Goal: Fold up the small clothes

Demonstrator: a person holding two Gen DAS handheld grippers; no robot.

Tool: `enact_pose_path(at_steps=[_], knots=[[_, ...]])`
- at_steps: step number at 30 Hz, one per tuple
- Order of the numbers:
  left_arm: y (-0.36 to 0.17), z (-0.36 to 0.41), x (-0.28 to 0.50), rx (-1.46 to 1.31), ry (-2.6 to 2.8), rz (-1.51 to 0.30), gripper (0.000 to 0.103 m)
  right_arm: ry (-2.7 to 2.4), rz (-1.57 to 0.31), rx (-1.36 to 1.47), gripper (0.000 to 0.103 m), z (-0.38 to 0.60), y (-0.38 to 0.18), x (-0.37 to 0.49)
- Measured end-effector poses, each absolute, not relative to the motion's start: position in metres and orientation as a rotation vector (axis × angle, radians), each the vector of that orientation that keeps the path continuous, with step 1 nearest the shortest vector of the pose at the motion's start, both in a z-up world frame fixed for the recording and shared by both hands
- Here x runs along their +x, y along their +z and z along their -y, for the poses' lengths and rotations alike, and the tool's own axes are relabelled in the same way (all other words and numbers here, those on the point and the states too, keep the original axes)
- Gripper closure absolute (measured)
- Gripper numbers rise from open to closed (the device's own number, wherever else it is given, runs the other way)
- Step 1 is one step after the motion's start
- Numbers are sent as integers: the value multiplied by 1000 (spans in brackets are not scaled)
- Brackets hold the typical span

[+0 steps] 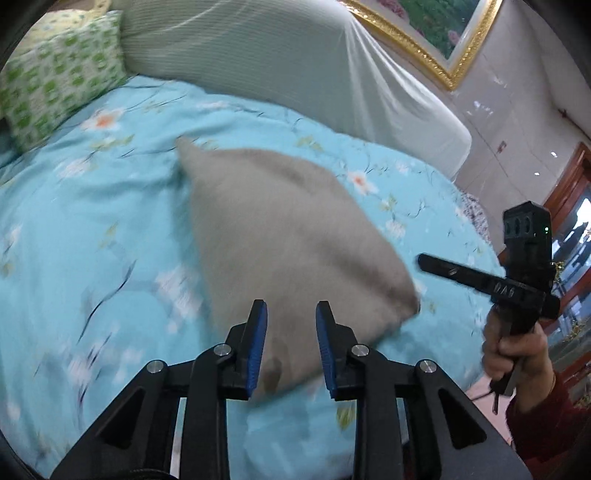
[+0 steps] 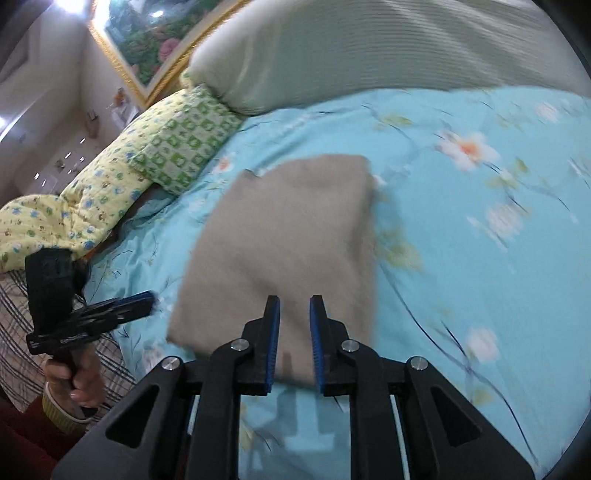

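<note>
A small beige-grey garment (image 1: 280, 229) lies folded flat on the blue flowered bedspread (image 1: 92, 221), blurred in both views. My left gripper (image 1: 290, 306) hovers over its near edge, blue pads a little apart, open, with nothing pinched between them. In the right wrist view the same garment (image 2: 291, 229) lies ahead of my right gripper (image 2: 294, 299), which is also open and holds nothing. Each gripper shows in the other's view, held in a hand: the right gripper (image 1: 421, 260) beside the garment's right corner, the left gripper (image 2: 149, 295) beside its left edge.
A pale striped bolster (image 1: 277, 55) runs along the far side of the bed. A green checked pillow (image 1: 55, 81) and a yellow flowered quilt (image 2: 74, 206) lie at one end. A gold-framed picture (image 1: 424, 33) hangs on the wall behind.
</note>
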State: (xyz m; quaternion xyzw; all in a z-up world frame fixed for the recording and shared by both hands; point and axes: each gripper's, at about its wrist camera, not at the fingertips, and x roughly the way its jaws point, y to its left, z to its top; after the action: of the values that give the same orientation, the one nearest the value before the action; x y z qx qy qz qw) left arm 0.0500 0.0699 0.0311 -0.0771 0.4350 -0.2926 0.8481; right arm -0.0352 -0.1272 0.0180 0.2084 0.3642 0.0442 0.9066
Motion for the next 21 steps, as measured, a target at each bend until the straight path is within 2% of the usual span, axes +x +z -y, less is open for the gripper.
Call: enact_pose_path(at_steps=[5, 6, 7, 9, 12, 15, 17, 19, 21], knots=[[3, -47, 87, -210, -671, -996, 76, 99, -814, 426, 84, 116, -1, 19], [-4, -46, 92, -211, -665, -1018, 79, 66, -836, 411, 84, 118, -7, 24], [-17, -46, 98, -212, -657, -1057, 88, 34, -855, 399, 85, 121, -14, 28], [-36, -54, 108, -268, -652, -1090, 100, 34, -875, 463, 89, 135, -33, 32], [-42, -64, 113, -351, -678, -1099, 100, 42, -857, 520, 99, 148, -40, 27], [-35, -61, 107, -326, -663, -1081, 102, 53, -841, 528, 99, 148, -35, 22], [-25, -58, 96, -284, -650, -1064, 95, 49, -841, 508, 94, 140, -28, 15], [-18, -57, 83, -258, -648, -1053, 81, 50, -840, 479, 94, 133, -20, 6], [-11, -57, 69, -223, -644, -1029, 71, 69, -831, 459, 93, 127, -16, -8]])
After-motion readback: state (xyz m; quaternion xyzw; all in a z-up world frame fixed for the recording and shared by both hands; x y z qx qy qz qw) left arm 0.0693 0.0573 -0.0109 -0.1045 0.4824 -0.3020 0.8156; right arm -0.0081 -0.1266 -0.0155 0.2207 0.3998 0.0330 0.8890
